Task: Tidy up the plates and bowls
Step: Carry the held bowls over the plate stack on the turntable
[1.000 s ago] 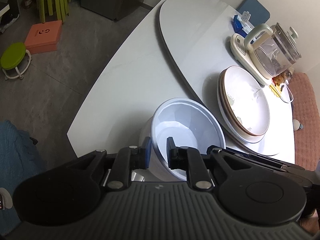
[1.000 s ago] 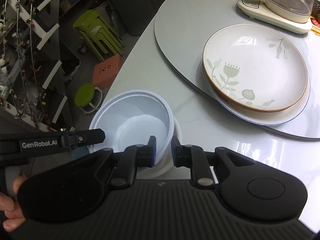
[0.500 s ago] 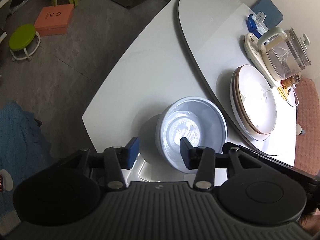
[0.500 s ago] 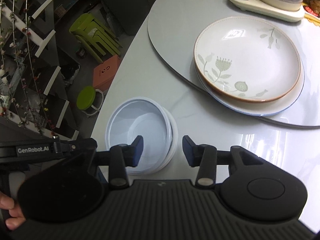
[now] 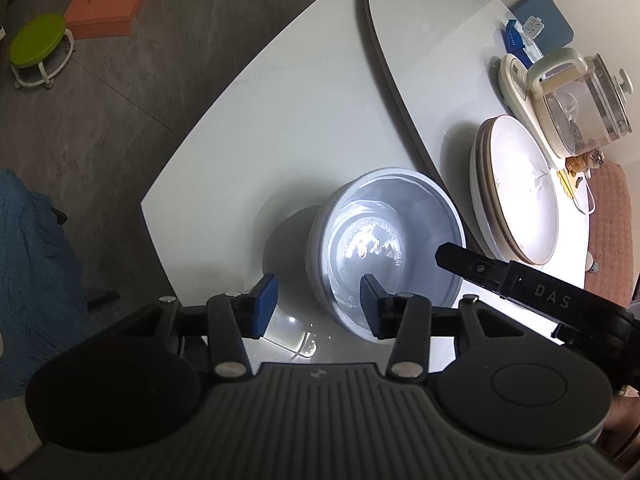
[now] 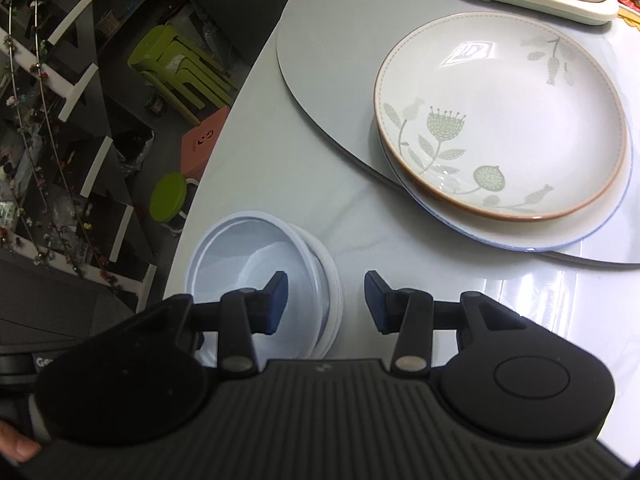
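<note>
Change since a second ago: both my tongs were clamped on the rim of the white bowl stack [image 5: 386,250]; now both have let go, and the stack sits on the table with my tools drawn back from it.
Left tongs [image 5: 316,306]: jaws have just been opening and now stand moderately apart, holding nothing. One blue pad [image 5: 264,304] is over bare table, the other over the near rim of the stack, so the rim lies between them without being pressed.
Right tongs [image 6: 326,302]: jaws have just been opening too, now moderately apart and empty. The left pad [image 6: 276,300] hangs over the inside of the stack, the right pad over the table beside it; the rim passes between them untouched.
Bowl stack: white bowls nested upright, near the table's edge, close to me in both views; the right-hand view shows the stepped rims of the lower bowls.
Plates [image 6: 500,132]: a flower-patterned plate with a brown rim lies on a wider white plate with a blue edge, stacked on the grey turntable [image 6: 320,92], well apart from the bowls.
Table [image 5: 280,112]: pale and glossy.
Kettle [image 5: 576,100]: glass, on a cream base, just behind the plates.
Floor: green stool [image 5: 38,46] and orange box [image 5: 106,8] lie beyond the table edge.
My hand [image 6: 16,446]: fingertips show at the lower left of the right-hand view.
</note>
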A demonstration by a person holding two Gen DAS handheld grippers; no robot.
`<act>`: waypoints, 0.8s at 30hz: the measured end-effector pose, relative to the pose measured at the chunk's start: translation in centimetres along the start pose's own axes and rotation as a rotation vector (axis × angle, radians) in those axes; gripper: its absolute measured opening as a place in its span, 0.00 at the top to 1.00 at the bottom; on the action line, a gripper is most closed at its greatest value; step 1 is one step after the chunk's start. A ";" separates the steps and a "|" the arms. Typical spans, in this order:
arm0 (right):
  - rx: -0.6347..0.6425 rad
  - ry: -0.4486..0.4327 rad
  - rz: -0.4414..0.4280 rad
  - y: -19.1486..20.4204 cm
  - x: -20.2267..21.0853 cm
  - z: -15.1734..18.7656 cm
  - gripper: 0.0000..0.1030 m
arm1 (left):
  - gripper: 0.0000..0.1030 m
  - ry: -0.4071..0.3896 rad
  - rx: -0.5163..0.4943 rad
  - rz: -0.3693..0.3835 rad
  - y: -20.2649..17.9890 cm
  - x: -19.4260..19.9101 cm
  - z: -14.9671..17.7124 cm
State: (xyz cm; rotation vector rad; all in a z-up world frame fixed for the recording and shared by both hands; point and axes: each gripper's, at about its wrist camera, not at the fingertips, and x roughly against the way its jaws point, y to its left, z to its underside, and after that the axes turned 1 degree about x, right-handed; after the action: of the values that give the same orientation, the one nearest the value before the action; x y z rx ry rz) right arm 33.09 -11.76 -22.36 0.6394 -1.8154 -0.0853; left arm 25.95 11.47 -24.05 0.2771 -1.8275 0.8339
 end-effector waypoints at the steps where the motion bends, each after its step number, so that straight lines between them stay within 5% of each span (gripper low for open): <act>1: -0.008 0.014 -0.006 -0.1 -0.5 -0.2 0.58 | 0.50 0.006 0.008 0.000 0.1 -0.4 -0.2; 13: -0.052 0.082 -0.080 -0.9 -3.5 -0.1 0.72 | 0.57 0.030 0.007 0.024 0.2 -4.2 -1.3; 24: -0.037 0.087 -0.123 -0.7 -2.2 0.1 0.75 | 0.64 0.038 -0.021 -0.011 -1.1 -3.9 -1.0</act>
State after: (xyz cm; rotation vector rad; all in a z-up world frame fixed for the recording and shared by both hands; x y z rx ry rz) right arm 33.67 -11.36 -24.50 0.7176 -1.6869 -0.1703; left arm 28.86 10.55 -26.87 0.2554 -1.7967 0.8069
